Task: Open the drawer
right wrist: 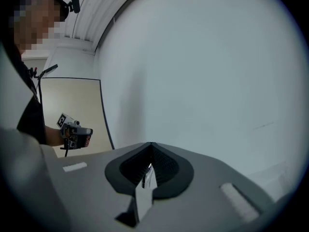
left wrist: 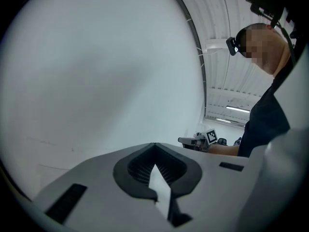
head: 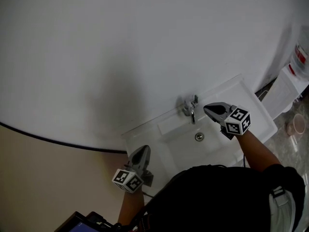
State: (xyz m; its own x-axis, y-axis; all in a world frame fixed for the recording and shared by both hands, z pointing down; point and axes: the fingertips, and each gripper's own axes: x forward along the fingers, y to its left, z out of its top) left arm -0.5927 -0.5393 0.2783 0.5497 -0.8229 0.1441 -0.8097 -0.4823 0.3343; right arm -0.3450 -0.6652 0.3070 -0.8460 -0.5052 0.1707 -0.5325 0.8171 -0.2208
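Note:
No drawer shows in any view. In the head view my left gripper point(head: 143, 150) hangs beside the left corner of a white washbasin point(head: 140, 134), its jaws together and nothing between them. My right gripper point(head: 207, 108) hovers over the basin, just right of the chrome tap point(head: 190, 108), also shut and empty. Both point toward a plain white wall point(head: 145, 42). The left gripper view has its own jaws point(left wrist: 154, 146) closed against the white wall, with the right gripper point(left wrist: 203, 139) far off. The right gripper view has its jaws point(right wrist: 150, 146) closed and the left gripper point(right wrist: 72, 132) at the left.
The basin has a round drain point(head: 199, 137). Right of it are a white box point(head: 285, 91), a red and white container point(head: 300, 57) and a pinkish cup point(head: 297, 124). A black curved line point(head: 48, 138) divides the white wall from a beige area. A dark device point(head: 77, 224) sits at the bottom left.

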